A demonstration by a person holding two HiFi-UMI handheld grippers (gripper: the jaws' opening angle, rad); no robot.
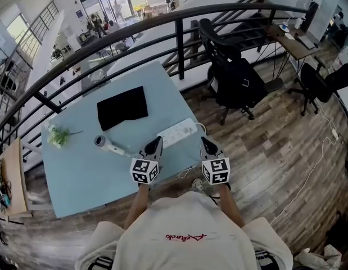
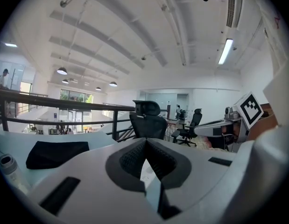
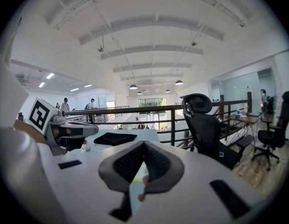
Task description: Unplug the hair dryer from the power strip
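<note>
Head view: hair dryer (image 1: 109, 144) lay on tabletop (image 1: 78, 179), just left of power strip (image 1: 177, 133); left gripper (image 1: 154, 148) & right gripper (image 1: 206, 145) were near the strip. Left gripper view: jaws together. Right gripper view: jaws together too.

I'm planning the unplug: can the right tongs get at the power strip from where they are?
Probably yes. The power strip lies just ahead and to the left of the shut right tongs, with nothing between them.

One hair dryer (image 1: 109, 144); one power strip (image 1: 177, 133); two tongs (image 1: 156, 143) (image 1: 206, 143).
</note>
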